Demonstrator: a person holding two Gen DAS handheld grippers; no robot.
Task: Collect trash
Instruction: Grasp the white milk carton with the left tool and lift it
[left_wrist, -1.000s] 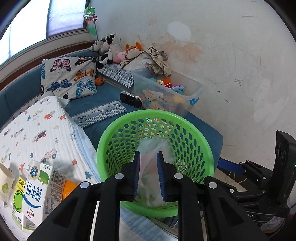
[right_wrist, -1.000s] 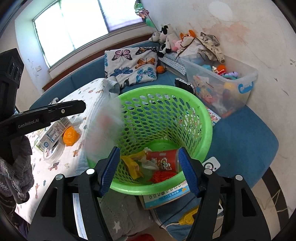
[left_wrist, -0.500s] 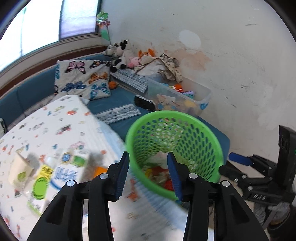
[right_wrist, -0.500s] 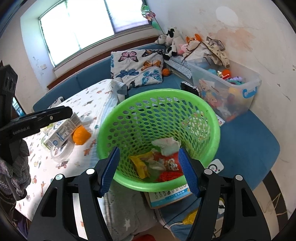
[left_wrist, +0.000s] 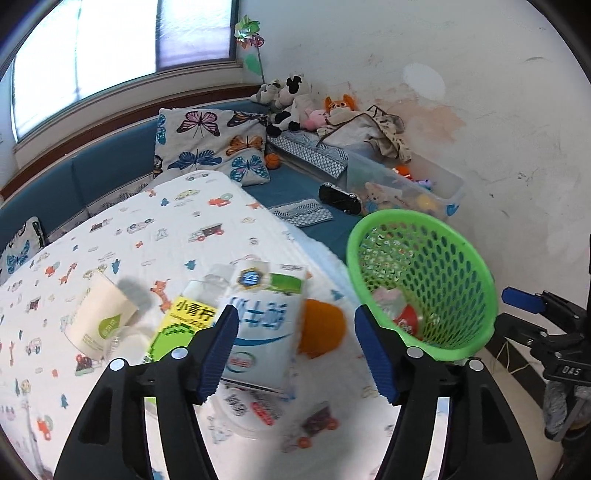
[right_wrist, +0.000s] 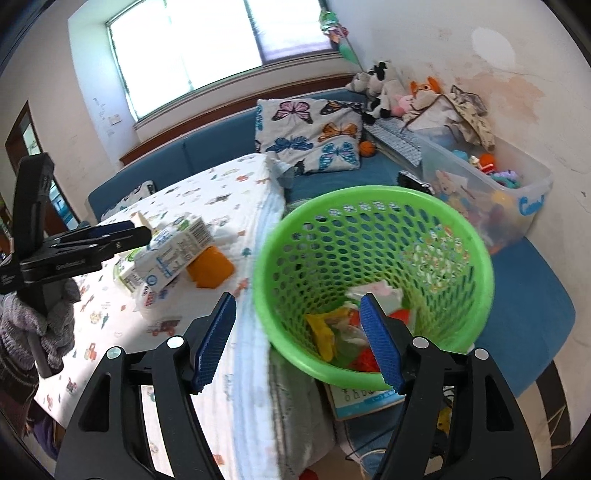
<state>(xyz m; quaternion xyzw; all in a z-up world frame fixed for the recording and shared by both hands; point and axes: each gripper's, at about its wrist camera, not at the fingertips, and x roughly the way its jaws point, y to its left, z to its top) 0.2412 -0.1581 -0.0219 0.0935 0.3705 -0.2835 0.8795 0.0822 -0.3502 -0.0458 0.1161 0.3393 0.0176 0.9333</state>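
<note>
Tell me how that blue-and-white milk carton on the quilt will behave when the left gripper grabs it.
The milk carton is probably light and likely empty, since it lies among trash. Its flat paperboard sides may dent under the fingers. It rests propped on an orange object, so it could slide or tip when nudged.

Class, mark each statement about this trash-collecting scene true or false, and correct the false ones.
1. The left gripper is open and empty. True.
2. The green basket is empty. False: wrappers lie in its bottom.
3. The milk carton lies on the patterned bedspread. True.
4. The right gripper holds an orange object. False: it is open; the orange object sits beside the carton.
</note>
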